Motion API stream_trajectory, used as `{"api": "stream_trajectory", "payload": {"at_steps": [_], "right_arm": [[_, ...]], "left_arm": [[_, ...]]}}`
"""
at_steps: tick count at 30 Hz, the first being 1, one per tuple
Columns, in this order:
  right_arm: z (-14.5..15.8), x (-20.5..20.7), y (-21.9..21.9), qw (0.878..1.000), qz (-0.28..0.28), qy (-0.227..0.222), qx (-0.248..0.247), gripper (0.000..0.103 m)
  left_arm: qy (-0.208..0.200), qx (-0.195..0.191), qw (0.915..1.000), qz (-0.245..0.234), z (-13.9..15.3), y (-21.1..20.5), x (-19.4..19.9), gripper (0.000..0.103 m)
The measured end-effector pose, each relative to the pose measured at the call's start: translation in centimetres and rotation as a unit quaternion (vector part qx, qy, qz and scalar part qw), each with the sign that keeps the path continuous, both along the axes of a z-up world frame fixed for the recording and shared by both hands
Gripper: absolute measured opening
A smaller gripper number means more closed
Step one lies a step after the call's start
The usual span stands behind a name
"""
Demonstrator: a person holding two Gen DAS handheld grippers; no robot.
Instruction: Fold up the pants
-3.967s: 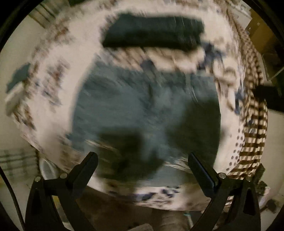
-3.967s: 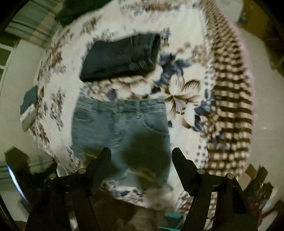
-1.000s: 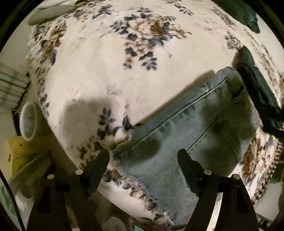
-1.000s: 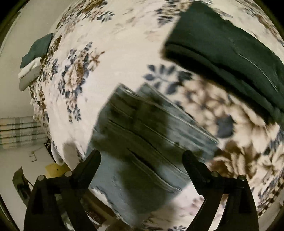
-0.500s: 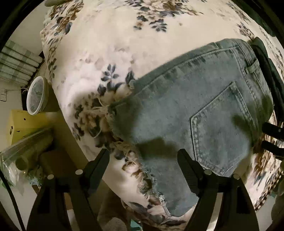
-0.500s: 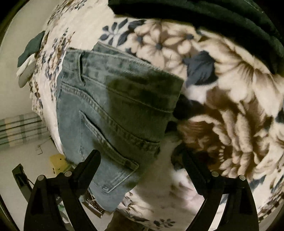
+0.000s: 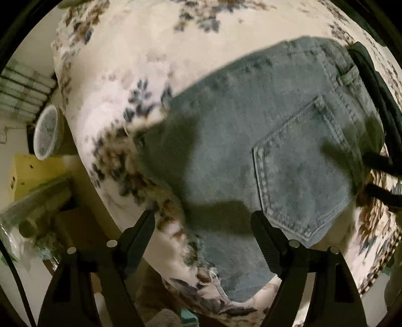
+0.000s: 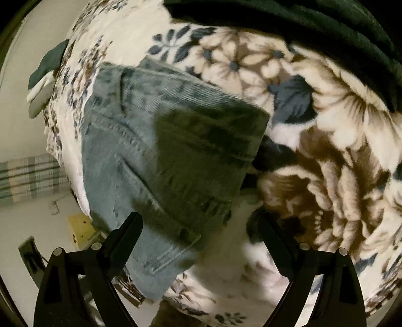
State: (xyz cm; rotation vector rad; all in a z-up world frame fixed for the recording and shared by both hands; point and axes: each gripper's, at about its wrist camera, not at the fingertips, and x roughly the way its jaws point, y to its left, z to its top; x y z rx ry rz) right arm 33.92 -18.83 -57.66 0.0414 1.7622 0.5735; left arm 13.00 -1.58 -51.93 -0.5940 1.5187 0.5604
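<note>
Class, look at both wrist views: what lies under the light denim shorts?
The denim shorts lie flat on a floral blanket, which shows around their edges. Whatever sits directly beneath the denim is covered and cannot be seen.

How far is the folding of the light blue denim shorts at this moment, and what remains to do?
Done: nothing yet on this pair. The light blue denim shorts lie spread flat, back pocket up, on the floral blanket. In hand: both grippers are open and hold nothing; the left gripper is at the frayed leg hem, the right gripper at the waistband corner. Left: grasp and make every fold. A dark folded garment lies beside the shorts.
</note>
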Motion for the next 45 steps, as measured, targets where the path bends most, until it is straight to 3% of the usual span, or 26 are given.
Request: {"api": "stream_trajectory", "payload": {"at_steps": [3, 6, 7, 10, 13, 14, 17, 20, 22, 24, 25, 26, 27, 28, 30, 33, 38, 41, 45], "right_arm": [[-1.6, 1.0, -0.1, 0.999, -0.031, 0.016, 0.02, 0.095], [-3.2, 1.9, -0.2, 0.995, -0.068, 0.037, 0.063, 0.09], [-3.7, 2.2, -0.2, 0.993, -0.083, 0.042, 0.08, 0.082], [-4.5, 2.9, 0.2, 0.99, -0.1, 0.04, 0.096, 0.072], [-4.1, 3.0, 1.0, 0.992, -0.086, 0.027, 0.093, 0.071], [-4.1, 3.0, 1.2, 0.992, -0.08, 0.027, 0.092, 0.071], [-4.0, 3.6, 0.9, 0.989, -0.089, 0.053, 0.108, 0.071], [-4.4, 3.9, 0.5, 0.987, -0.08, 0.071, 0.123, 0.072], [-4.9, 3.9, 0.5, 0.986, -0.076, 0.074, 0.127, 0.075], [-5.4, 4.0, 0.6, 0.985, -0.078, 0.08, 0.133, 0.082], [-5.5, 4.1, 0.9, 0.984, -0.08, 0.081, 0.135, 0.083], [-5.6, 4.1, 1.2, 0.984, -0.084, 0.079, 0.136, 0.083], [-5.5, 4.1, 1.5, 0.985, -0.086, 0.071, 0.135, 0.082], [-5.5, 3.7, 2.0, 0.986, -0.086, 0.061, 0.131, 0.068], [-4.9, 3.5, 2.5, 0.989, -0.084, 0.032, 0.116, 0.042], [-3.4, 3.1, 2.0, 0.987, -0.103, 0.016, 0.122, 0.023], [1.9, 2.0, 1.8, 0.981, -0.137, -0.006, 0.14, 0.018], [6.3, 2.2, 1.4, 0.974, -0.164, -0.025, 0.156, 0.018], [12.6, 4.8, -0.2, 0.956, -0.225, -0.055, 0.178, 0.018]], "left_arm": [[-0.006, -0.108, 0.9911, 0.078, -3.1, 0.0, -2.3, 0.078], [-0.013, -0.187, 0.9673, 0.171, -6.7, -0.1, -4.9, 0.078], [-0.024, -0.2, 0.9579, 0.205, -7.6, 0.0, -5.6, 0.078], [-0.027, -0.201, 0.9484, 0.243, -8.4, 0.4, -5.6, 0.08], [-0.031, -0.219, 0.9452, 0.241, -8.3, 0.8, -5.7, 0.079], [-0.043, -0.234, 0.9402, 0.244, -8.2, 1.0, -6.2, 0.078], [-0.1, -0.28, 0.9121, 0.282, -8.0, 1.8, -9.2, 0.078], [-0.1, -0.292, 0.9048, 0.293, -9.5, 0.9, -10.5, 0.078], [-0.106, -0.281, 0.909, 0.289, -9.7, 0.6, -9.7, 0.085], [-0.114, -0.272, 0.9142, 0.278, -9.5, 0.6, -8.2, 0.085], [-0.118, -0.265, 0.9179, 0.271, -9.3, 0.6, -7.4, 0.08], [-0.129, -0.262, 0.9203, 0.26, -8.7, 0.7, -6.5, 0.068], [-0.135, -0.254, 0.927, 0.24, -8.3, 0.5, -5.5, 0.034], [-0.13, -0.241, 0.9375, 0.215, -7.9, 0.4, -4.4, 0.024], [-0.13, -0.228, 0.9462, 0.19, -7.3, 0.9, -3.2, 0.022], [-0.132, -0.209, 0.9536, 0.172, -5.4, 1.3, -3.3, 0.02], [-0.148, -0.171, 0.9665, 0.122, 1.2, 2.8, -3.1, 0.02], [-0.162, -0.149, 0.9731, 0.068, 5.9, 3.4, -0.2, 0.02], [-0.193, -0.145, 0.9704, -0.009, 10.1, 5.5, 5.8, 0.02]]}}
